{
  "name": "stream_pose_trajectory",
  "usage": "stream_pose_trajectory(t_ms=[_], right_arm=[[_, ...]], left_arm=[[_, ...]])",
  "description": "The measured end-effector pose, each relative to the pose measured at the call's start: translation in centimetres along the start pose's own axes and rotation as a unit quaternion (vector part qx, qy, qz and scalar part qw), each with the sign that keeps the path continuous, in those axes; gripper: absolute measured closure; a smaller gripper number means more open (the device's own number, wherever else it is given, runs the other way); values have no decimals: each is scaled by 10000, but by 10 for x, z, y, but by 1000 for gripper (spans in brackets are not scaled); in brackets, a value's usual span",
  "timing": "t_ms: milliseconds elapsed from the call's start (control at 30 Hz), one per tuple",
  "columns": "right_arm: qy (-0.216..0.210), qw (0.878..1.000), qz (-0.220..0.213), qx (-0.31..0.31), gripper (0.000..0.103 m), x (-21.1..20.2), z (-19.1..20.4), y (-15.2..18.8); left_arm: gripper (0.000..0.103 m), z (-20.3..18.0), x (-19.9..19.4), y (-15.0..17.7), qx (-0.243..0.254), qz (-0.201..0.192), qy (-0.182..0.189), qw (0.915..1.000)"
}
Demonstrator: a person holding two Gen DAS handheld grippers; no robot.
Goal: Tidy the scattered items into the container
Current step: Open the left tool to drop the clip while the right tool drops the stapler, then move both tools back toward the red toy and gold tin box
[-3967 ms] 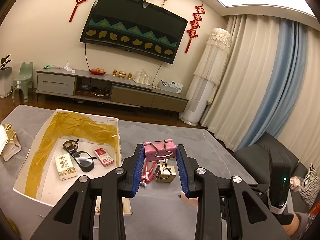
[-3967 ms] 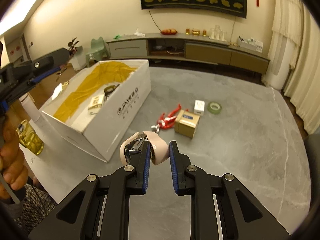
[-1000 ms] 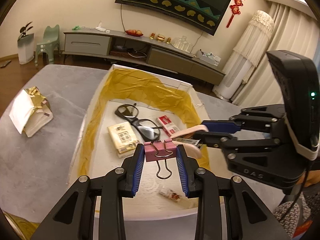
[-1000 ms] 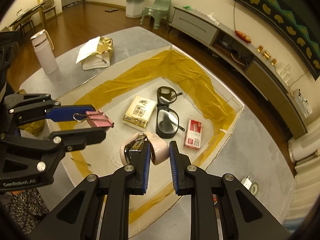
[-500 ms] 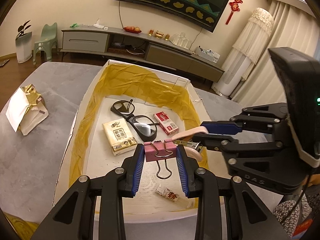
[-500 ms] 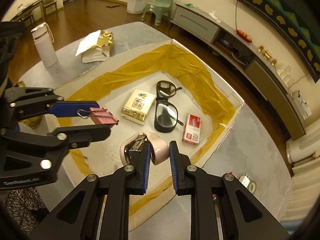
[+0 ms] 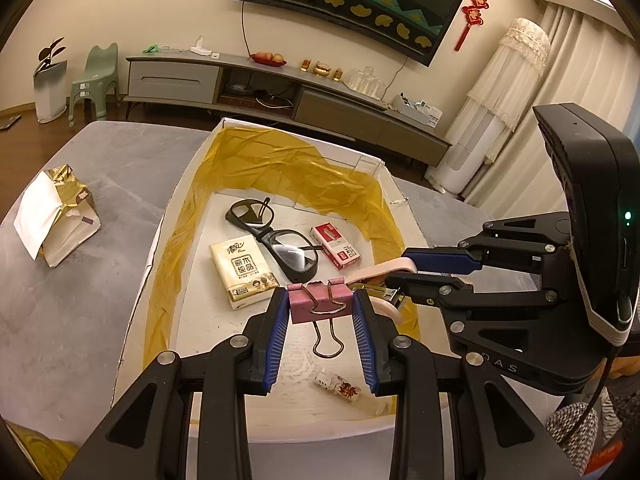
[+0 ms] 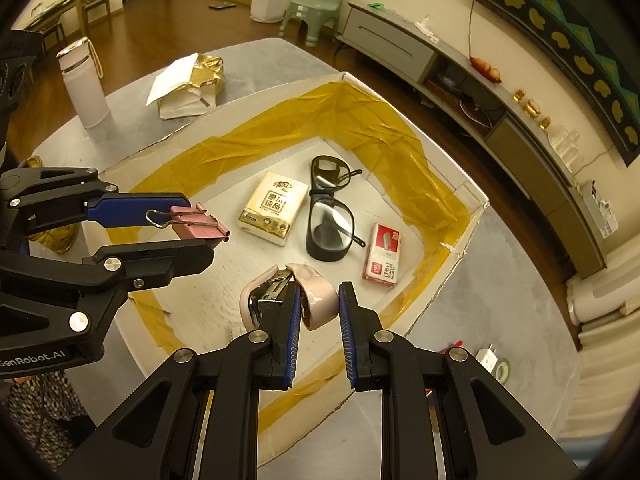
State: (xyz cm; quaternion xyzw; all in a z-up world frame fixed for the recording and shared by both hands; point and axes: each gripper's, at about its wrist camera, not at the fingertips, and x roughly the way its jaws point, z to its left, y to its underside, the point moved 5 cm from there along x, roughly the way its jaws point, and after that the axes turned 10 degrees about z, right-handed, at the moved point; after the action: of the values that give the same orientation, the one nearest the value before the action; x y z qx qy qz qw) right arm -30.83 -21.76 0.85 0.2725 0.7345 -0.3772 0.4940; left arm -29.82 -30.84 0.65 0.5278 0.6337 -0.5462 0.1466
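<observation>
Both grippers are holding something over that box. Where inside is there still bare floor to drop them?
The box has bare white floor at its near end, below both grippers, bordered by the yellow tape lining. Only a small wrapper lies there. Farther in, tissue pack, glasses and red box crowd it.

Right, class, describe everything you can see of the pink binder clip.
The binder clip has a matte pink body, apparently painted metal, with two thin silver wire handles. One handle loop hangs down toward the camera; the other lies folded against the body. The left gripper pinches its sides between blue-padded fingers, holding it in the air above the white box lined with yellow tape. Only the fingers touch it; the pink stapler in the right gripper is nearby but apart.
</observation>
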Motion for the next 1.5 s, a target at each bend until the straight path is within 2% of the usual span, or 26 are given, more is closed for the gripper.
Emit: stream_pose_trajectory(t_ms=[300, 400, 467, 600, 700, 933, 1033, 1167, 1333, 1500], right_arm=[[-80, 9998, 49, 150, 82, 4, -6, 4], [-153, 9996, 39, 247, 75, 4, -9, 6], [-204, 9993, -18, 311, 74, 1, -9, 6], [-379, 9982, -161, 429, 72, -8, -10, 9], [-538, 9967, -285, 539, 71, -16, -10, 12], [-869, 9902, -592, 916, 71, -30, -25, 29], [-1130, 9822, -957, 1155, 71, -41, -34, 41], [-1413, 9643, -1666, 1495, 71, -63, -47, 65], [-1811, 9382, -2240, 1919, 71, -76, -75, 100], [-1961, 9243, -2351, 2277, 71, -70, -103, 125]], left_arm=[[69, 3, 0, 1, -133, 48, -14, 9999], [62, 6, 1, 1, -236, 92, -25, 9997], [51, 7, 1, 1, -253, 92, -45, 9996], [48, 6, 0, 1, -245, 109, 13, 9996], [48, 9, -6, -1, -332, 8, 5, 9994], [48, 39, -35, -7, -875, -452, 16, 9951], [48, 42, -42, -8, -964, -584, 29, 9936], [48, 30, -49, -9, -876, -742, 137, 9933], [48, -20, -54, -9, -209, -872, 365, 9953], [48, -79, -40, -8, 550, -794, 485, 9941]])
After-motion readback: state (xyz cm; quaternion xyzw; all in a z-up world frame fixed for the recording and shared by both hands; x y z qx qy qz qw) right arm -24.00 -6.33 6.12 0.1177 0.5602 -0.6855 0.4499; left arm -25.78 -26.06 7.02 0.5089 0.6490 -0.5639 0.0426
